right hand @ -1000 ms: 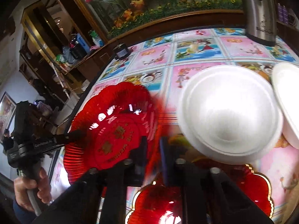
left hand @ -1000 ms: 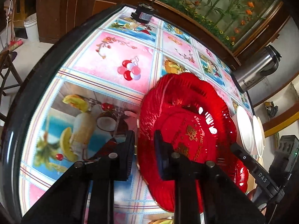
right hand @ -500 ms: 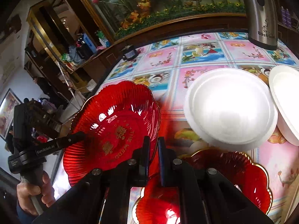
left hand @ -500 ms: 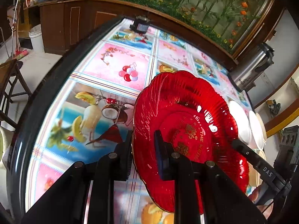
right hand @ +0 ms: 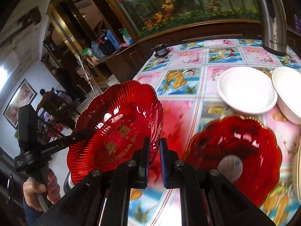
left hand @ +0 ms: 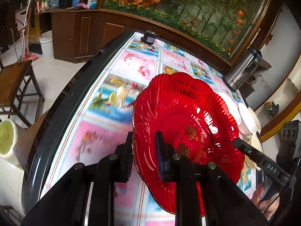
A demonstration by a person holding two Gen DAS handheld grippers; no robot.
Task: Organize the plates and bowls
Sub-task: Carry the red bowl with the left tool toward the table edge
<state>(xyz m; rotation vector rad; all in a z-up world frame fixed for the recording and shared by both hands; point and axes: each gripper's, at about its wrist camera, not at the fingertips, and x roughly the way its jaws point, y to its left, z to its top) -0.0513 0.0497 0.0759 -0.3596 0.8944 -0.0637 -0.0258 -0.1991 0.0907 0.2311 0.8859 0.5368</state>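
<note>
A red scalloped glass plate (left hand: 188, 116) with gold lettering hangs tilted above the table, held from both sides. My left gripper (left hand: 144, 137) is shut on its left rim. My right gripper (right hand: 154, 144) is shut on the opposite rim of the same plate (right hand: 116, 128). In the left wrist view the right gripper (left hand: 242, 147) shows at the plate's right edge. A second red plate (right hand: 235, 150) lies on the table to the right. Behind it stand two white foam bowls (right hand: 246, 88), (right hand: 289, 94).
The table (left hand: 120, 62) has a colourful picture cloth and a dark rounded edge. A steel thermos jug (right hand: 272, 18) stands at the back right, a small black object (left hand: 149, 37) at the far edge. A wooden chair (left hand: 15, 82) and white bucket (left hand: 46, 43) are left of the table.
Both grippers have risen with the red plate and carried it leftward off the table. The second red plate beneath it now shows in full.
</note>
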